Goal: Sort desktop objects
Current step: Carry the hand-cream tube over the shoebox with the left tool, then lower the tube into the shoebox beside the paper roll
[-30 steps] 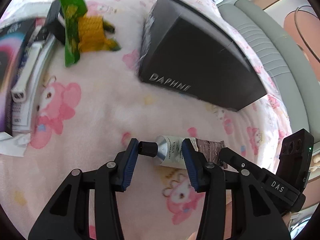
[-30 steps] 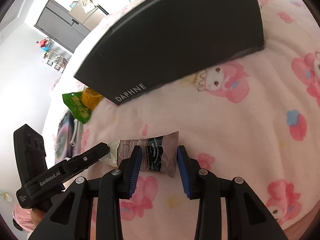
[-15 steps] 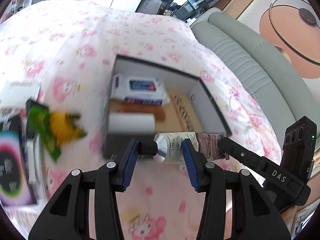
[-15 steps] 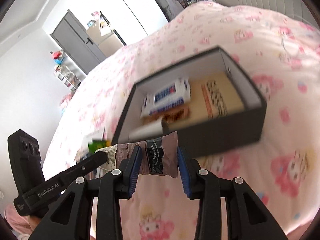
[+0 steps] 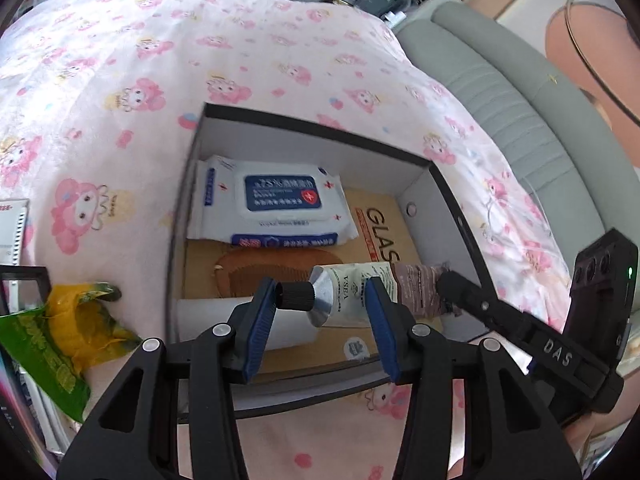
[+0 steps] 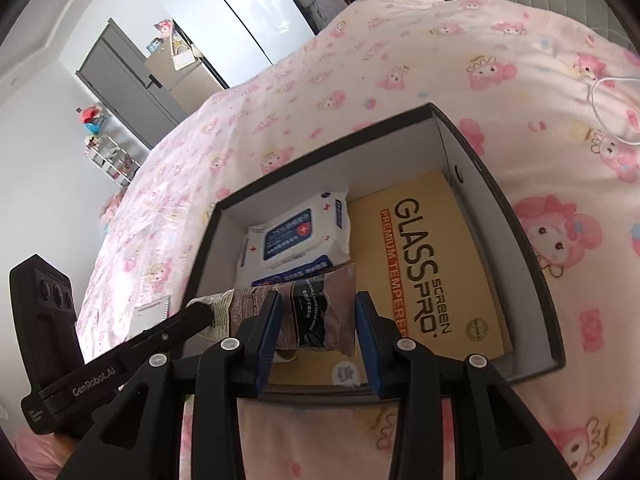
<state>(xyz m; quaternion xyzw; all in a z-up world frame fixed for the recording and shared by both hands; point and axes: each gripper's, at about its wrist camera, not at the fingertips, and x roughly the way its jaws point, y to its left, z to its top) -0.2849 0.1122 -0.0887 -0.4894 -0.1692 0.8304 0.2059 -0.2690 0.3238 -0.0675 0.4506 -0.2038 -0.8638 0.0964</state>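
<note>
A hand-cream tube (image 5: 344, 300) with a black cap and a brown crimped tail (image 6: 320, 316) is held by both grippers above the open black box (image 5: 456, 208). My left gripper (image 5: 320, 312) is shut on the cap end. My right gripper (image 6: 316, 320) is shut on the tail end. The box (image 6: 512, 216) holds a white wet-wipes pack (image 5: 276, 204), a yellow GLASS PRO package (image 6: 424, 264), a brown comb (image 5: 272, 268) and a white roll (image 5: 216, 312).
A green and yellow snack bag (image 5: 60, 340) lies left of the box on the pink cartoon bedspread (image 5: 120, 80). White and dark items sit at the far left edge (image 5: 12, 240). A grey padded headboard (image 5: 540, 120) runs along the right. A white cable (image 6: 608, 108) lies right of the box.
Both grippers have lifted the tube from the bedspread in front of the box and carried it up over the box's open top. The box interior has come into view.
</note>
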